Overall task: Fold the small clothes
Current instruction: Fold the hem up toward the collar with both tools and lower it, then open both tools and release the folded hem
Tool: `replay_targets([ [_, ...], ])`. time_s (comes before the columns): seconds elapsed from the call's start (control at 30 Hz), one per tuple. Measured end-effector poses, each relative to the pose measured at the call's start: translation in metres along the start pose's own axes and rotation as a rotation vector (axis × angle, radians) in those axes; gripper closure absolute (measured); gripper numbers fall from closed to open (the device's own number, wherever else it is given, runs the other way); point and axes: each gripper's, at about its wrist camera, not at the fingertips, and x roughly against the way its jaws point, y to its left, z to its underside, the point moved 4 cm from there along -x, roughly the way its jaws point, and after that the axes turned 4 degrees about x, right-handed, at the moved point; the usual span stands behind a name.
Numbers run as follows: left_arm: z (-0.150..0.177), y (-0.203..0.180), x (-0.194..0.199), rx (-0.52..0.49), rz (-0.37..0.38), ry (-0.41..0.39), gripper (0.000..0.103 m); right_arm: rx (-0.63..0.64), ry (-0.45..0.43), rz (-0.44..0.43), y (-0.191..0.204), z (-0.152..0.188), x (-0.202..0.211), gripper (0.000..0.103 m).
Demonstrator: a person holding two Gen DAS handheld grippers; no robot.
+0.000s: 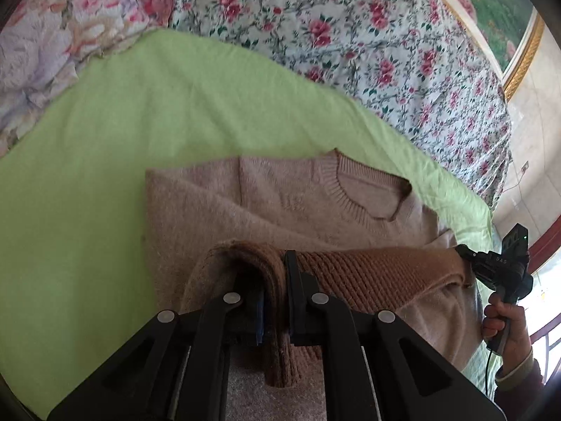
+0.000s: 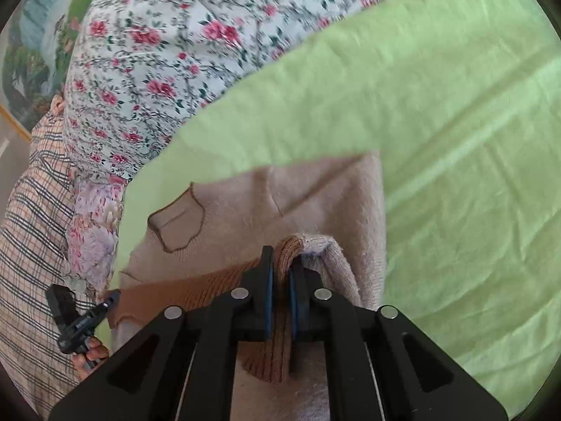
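Sweater (image 1: 287,203), pale pink knit, one item, lying on green sheet (image 1: 147,112) spread over a bed.

Position relative to tongs: ribbed brown hem (image 1: 368,273) lifted off the body of the garment and stretched as a band between both tools. Left gripper (image 1: 277,280) clamped on one hem corner, knit folded thick between its blue pads. Right gripper (image 2: 280,273) clamped on the opposite corner, ribbing bunched between its pads and hanging below them. In the left wrist view the right gripper appears at the far right, held by a hand (image 1: 501,319); in the right wrist view the left gripper sits at the lower left.

Appearance: fuzzy pinkish-beige body, round ribbed neckline (image 1: 371,189) at the far end, opening facing up. One sleeve appears folded across the chest, leaving a diagonal crease. Hem band darker, tan-brown, coarsely ribbed. Upper part lies flat; lower part raised with the hem.

Edges and room: bare green sheet runs wide beyond the collar and to the garment's outer side in each view. Floral quilt (image 1: 368,35) borders the sheet's far edge. Pale flowered bedding (image 1: 42,42) bunched at far left in the left wrist view. Plaid cloth (image 2: 31,210) at the left margin of the right wrist view. Framed picture (image 1: 491,7) on the wall beyond.
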Motion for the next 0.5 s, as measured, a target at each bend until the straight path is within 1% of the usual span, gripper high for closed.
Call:
replay_targets([
  [0.07, 0.004, -0.001, 0.006, 0.001, 0.008, -0.001, 0.087, 0.002, -0.006, -0.001, 0.001, 0.001, 0.006, 0.090],
  [0.13, 0.015, -0.007, 0.023, -0.004, 0.037, 0.000, 0.082, 0.035, -0.050, 0.014, 0.009, 0.005, 0.025, 0.086],
  [0.17, 0.021, -0.012, 0.031, -0.008, 0.060, -0.001, 0.080, 0.073, -0.078, 0.009, 0.017, 0.009, 0.037, 0.086],
  [0.2, 0.033, -0.022, 0.042, -0.027, 0.080, -0.002, 0.075, 0.109, -0.096, 0.005, 0.026, 0.013, 0.045, 0.086],
  [0.23, 0.042, -0.030, 0.047, -0.043, 0.087, 0.003, 0.070, 0.166, -0.110, -0.014, 0.039, 0.021, 0.054, 0.086],
  [0.27, 0.051, -0.039, 0.051, -0.063, 0.101, 0.012, 0.068, 0.230, -0.099, -0.059, 0.056, 0.031, 0.057, 0.086],
  [0.33, 0.073, -0.067, 0.050, -0.130, 0.145, 0.042, 0.065, 0.326, -0.024, -0.137, 0.083, 0.050, 0.048, 0.086],
  [0.37, 0.083, -0.082, 0.044, -0.169, 0.156, 0.065, 0.065, 0.385, 0.056, -0.170, 0.099, 0.064, 0.036, 0.086],
  [0.4, 0.087, -0.091, 0.041, -0.189, 0.161, 0.076, 0.065, 0.429, 0.114, -0.189, 0.111, 0.073, 0.025, 0.086],
  [0.43, 0.092, -0.102, 0.033, -0.220, 0.167, 0.094, 0.065, 0.457, 0.152, -0.204, 0.117, 0.079, 0.017, 0.086],
  [0.47, 0.094, -0.110, 0.024, -0.246, 0.159, 0.110, 0.065, 0.489, 0.206, -0.219, 0.124, 0.085, 0.005, 0.086],
  [0.5, 0.095, -0.112, 0.019, -0.262, 0.152, 0.118, 0.065, 0.501, 0.233, -0.216, 0.124, 0.087, -0.002, 0.086],
])
